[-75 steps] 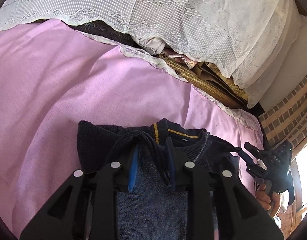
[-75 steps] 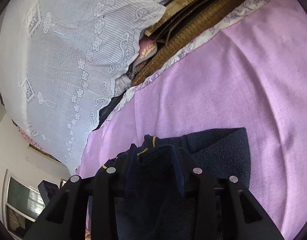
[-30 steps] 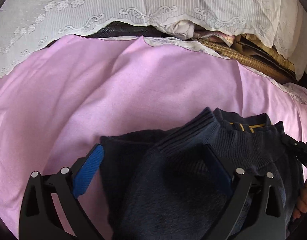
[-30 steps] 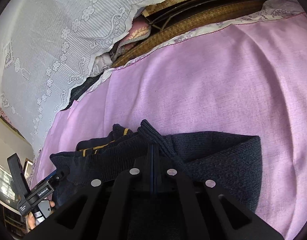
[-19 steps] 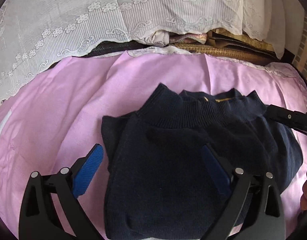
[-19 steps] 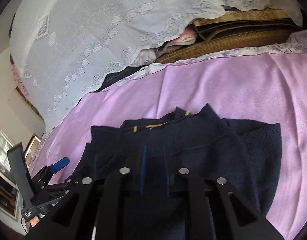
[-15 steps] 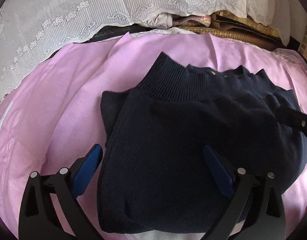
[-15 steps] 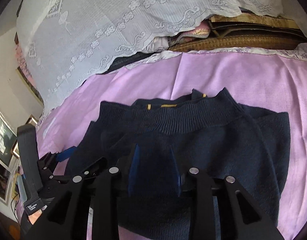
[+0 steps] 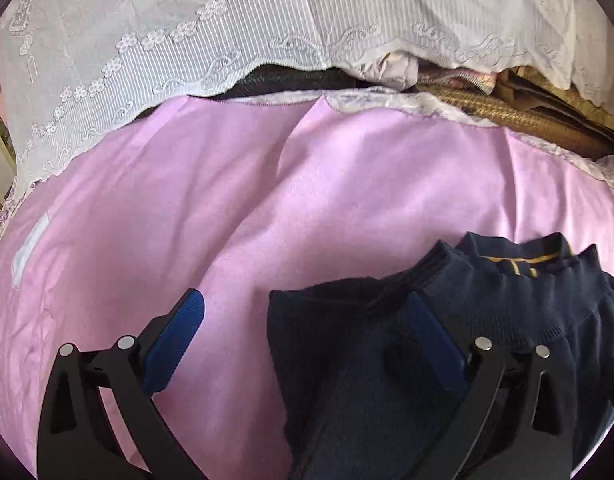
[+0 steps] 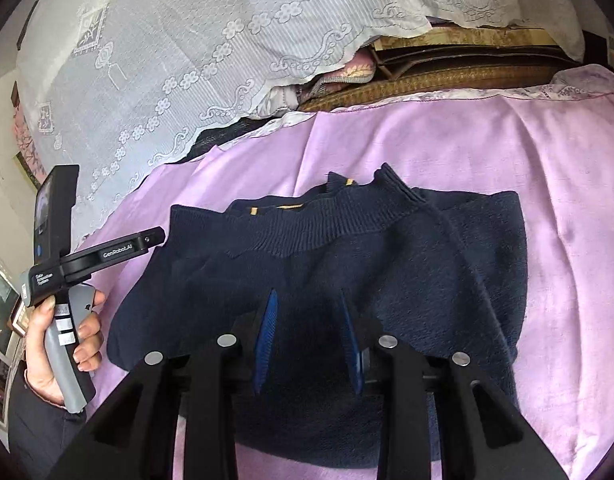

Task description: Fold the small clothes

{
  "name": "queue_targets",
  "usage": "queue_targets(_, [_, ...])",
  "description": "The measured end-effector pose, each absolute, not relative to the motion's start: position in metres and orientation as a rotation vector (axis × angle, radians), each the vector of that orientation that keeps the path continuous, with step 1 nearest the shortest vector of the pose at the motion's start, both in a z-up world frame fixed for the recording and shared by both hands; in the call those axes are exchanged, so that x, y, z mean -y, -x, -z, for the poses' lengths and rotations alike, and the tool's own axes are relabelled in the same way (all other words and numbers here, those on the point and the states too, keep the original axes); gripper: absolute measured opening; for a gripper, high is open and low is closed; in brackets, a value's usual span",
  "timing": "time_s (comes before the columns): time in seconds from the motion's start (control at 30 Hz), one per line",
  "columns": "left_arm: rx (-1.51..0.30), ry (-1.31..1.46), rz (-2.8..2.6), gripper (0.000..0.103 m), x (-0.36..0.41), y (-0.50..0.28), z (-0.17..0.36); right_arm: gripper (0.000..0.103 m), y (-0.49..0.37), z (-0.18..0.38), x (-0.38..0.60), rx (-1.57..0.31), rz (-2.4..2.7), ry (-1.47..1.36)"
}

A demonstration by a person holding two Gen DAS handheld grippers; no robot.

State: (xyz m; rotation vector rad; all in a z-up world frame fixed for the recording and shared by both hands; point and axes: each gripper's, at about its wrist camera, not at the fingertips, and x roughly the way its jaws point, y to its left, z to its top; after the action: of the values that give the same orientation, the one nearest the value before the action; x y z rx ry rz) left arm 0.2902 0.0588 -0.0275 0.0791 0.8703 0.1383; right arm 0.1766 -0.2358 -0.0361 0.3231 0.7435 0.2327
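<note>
Garment: a dark navy knitted sweater with a ribbed hem and a thin yellow stripe at the neck (image 10: 323,280) is lying folded over on itself on the pink-lilac bedsheet (image 10: 547,184), its ribbed band sitting just short of the collar.
Setting: a white lace cloth with flower patterns (image 9: 227,40) is draping over the stacked bedding beyond the sheet, well apart from the garment.
Right gripper: the right gripper (image 10: 309,340) is hovering over the near middle of the sweater with its blue pads parted a little; its jaws have just been opening, and no fold of knit is sitting between them.
Left gripper: the left gripper (image 9: 303,340) is spreading wide at the sweater's left edge, one blue pad (image 9: 175,344) over bare sheet and the other over the knit, pinching nothing. In the right wrist view a hand (image 10: 63,344) is gripping its grey handle, off the garment's left side.
Step in hand: judging from the layered cloth and both sets of fingers free, a lengthwise fold is being let go of.
Next move: it is likely calling for a fresh grip on one side edge, both layers together, so the knit is not sliding apart while being carried across.
</note>
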Motion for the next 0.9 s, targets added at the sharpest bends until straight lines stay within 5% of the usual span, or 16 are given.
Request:
queue_targets(0.17, [-0.935,-0.031,-0.178,0.099,-0.073,-0.312,0.056,0.037,-0.216,0.044,0.265,-0.804,-0.197,-0.452])
queue_targets(0.43, [-0.896,0.071,-0.14,0.099,-0.077,-0.274,0.039,0.031,-0.215,0.053,0.278,-0.782,-0.197,-0.504])
queue_targets(0.9, [-0.835,-0.015,-0.117,0.099,-0.071,-0.167,0.041,0.041,-0.149,0.03,0.181,-0.716,-0.247,-0.068])
